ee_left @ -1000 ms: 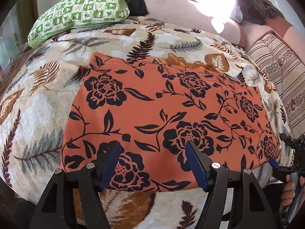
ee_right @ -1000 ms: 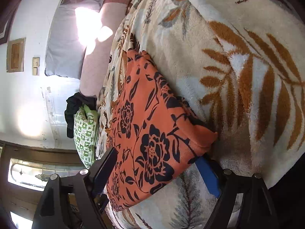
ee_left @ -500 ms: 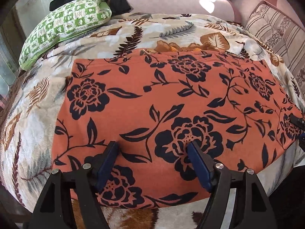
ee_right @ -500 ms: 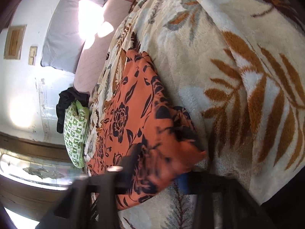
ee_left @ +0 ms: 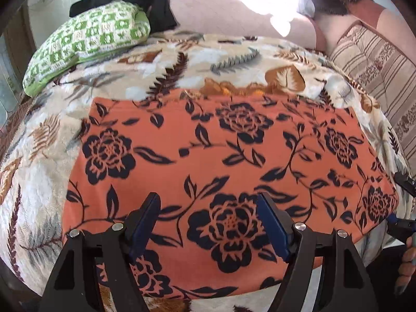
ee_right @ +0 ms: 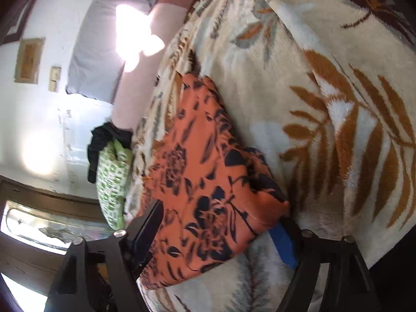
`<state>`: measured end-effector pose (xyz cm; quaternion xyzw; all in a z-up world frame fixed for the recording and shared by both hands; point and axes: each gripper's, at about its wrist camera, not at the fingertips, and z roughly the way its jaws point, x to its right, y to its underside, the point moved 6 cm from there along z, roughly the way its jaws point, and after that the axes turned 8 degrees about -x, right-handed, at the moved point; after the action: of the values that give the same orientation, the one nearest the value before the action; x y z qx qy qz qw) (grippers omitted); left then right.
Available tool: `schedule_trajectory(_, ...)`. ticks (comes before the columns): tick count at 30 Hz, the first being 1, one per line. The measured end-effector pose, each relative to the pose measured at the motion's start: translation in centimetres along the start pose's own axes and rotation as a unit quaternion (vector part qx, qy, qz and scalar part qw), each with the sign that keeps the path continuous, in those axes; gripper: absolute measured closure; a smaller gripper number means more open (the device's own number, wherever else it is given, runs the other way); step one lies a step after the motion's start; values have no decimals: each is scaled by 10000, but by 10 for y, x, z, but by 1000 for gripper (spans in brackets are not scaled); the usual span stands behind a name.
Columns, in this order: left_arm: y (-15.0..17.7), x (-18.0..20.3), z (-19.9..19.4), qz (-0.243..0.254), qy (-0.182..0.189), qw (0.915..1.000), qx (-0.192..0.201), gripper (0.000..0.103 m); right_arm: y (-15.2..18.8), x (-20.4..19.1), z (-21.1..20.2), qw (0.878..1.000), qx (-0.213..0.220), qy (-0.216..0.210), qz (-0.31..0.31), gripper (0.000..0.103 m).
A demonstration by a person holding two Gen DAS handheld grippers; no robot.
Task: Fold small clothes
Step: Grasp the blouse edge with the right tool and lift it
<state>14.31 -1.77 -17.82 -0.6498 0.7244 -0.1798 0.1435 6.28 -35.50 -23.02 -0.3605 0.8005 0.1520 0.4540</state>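
Both claws stand open. An orange flowered cloth [ee_left: 221,161] lies flat on the leaf-print blanket [ee_left: 46,161] beneath the left claw [ee_left: 208,223]; its corner sits between the just-reopened right claw [ee_right: 221,231] jaws. Beyond, a green pillow [ee_left: 88,41].

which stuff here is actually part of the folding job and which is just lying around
Job:
orange floral cloth
left gripper, open over it
right gripper, jaws just reopened, straddling its corner

Lying about:
green checked pillow
black garment
striped cushion
leaf-print blanket
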Motion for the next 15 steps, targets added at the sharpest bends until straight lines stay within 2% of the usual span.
schedule_trajectory(2, 1, 2, 7, 37, -17, 9999, -94, 26, -2, -3, 2, 10000, 7, -37, -2, 22)
schedule_trajectory(4, 7, 1, 25, 72, -109, 9989, -458, 26, -3, -5, 5, 9999, 38, 80, -72, 23)
schedule_trajectory(6, 7, 3, 24, 120, -198, 9991, -352, 25, -4, -4, 10, 9999, 25, 110, -33, 26)
schedule_trajectory(7, 5, 4, 20, 87, -176, 9991, -372, 25, -5, -4, 14, 9999, 5, 159, -32, 30)
schedule_trajectory(9, 1, 7, 4, -34, 91, 9997, -237, 25, -5, 0, 18, 9996, -84, 257, -17, 56)
schedule_trajectory(10, -3, 9, -5, -32, 114, 9999, -69, 25, -5, 0, 17, 9995, -68, 317, -34, 60)
schedule_trajectory(12, -6, 18, -10, 130, 16, 9998, 152, 25, -5, -6, 16, 9989, -19, 429, -205, 61)
schedule_trajectory(13, -6, 23, -4, 227, -19, 9997, 72, 24, -5, -9, 17, 9985, -29, 471, -290, 61)
schedule_trajectory(15, 2, 31, 28, 412, -32, 9975, -579, 24, -5, -13, 19, 9975, -9, 599, -370, 60)
